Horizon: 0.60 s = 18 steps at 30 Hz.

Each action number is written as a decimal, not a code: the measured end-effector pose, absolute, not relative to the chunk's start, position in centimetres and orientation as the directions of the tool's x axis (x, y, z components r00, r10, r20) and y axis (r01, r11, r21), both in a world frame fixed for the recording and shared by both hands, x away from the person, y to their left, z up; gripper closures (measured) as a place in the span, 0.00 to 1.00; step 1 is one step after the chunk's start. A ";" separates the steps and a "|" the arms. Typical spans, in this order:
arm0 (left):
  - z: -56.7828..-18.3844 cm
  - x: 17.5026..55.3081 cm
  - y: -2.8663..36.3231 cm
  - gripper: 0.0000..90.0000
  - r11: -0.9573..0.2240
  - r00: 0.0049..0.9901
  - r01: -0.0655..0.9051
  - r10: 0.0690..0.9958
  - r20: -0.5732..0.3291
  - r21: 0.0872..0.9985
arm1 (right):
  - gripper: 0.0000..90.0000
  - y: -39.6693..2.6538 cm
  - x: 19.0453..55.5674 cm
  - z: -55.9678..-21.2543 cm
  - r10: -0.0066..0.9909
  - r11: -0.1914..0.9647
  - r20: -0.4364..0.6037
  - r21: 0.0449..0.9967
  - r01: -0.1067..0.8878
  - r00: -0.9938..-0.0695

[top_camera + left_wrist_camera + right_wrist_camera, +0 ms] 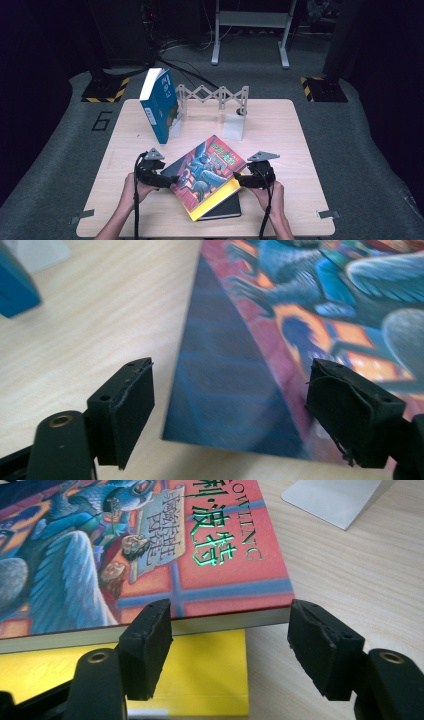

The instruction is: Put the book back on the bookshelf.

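The left gripper [169, 182] lies low over the table [280, 130], its jaws spread with nothing pressed between them; in the left gripper view its pads [125, 410] stand on either side of the near corner of the illustrated book [207, 170], one over bare wood and one over the cover, neither visibly touching it. The right gripper [239, 179] meets the same book from the opposite side, jaws likewise released: in the right gripper view the two black pads [147, 647] straddle the book's page edge without clamping it. The illustrated book lies flat and askew near the front middle of the table, between the two grippers, resting on a yellow book [215, 202], which in turn sits on a black book [227, 210]. Farther back a blue book [160, 105] stands tilted at the left end of a grey expanding book rack [212, 94], with a white bookend [233, 126] beside it.
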<state>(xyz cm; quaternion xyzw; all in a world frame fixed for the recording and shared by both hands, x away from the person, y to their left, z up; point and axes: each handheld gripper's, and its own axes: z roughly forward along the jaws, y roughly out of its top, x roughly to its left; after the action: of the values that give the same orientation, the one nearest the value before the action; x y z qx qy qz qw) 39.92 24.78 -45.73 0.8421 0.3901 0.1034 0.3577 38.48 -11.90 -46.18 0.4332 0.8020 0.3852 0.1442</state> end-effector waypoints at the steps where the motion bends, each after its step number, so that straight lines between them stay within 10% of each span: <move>1: -45.6 40.2 24.8 0.19 -0.439 0.672 0.582 0.734 -0.101 0.685 | 0.34 -11.9 38.3 -46.1 0.804 0.320 0.114 0.744 0.587 -0.583; 18: -45.8 41.1 22.9 0.30 -0.461 0.705 0.570 0.699 -0.118 0.680 | 0.30 -10.4 37.9 -46.6 0.782 0.318 0.167 0.722 0.615 -0.600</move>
<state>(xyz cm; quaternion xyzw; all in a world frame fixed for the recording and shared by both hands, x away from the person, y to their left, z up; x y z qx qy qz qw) 41.11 22.87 -45.77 0.8500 0.3733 0.0892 0.3609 37.92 -10.43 -46.56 0.4342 0.8045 0.3908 0.1072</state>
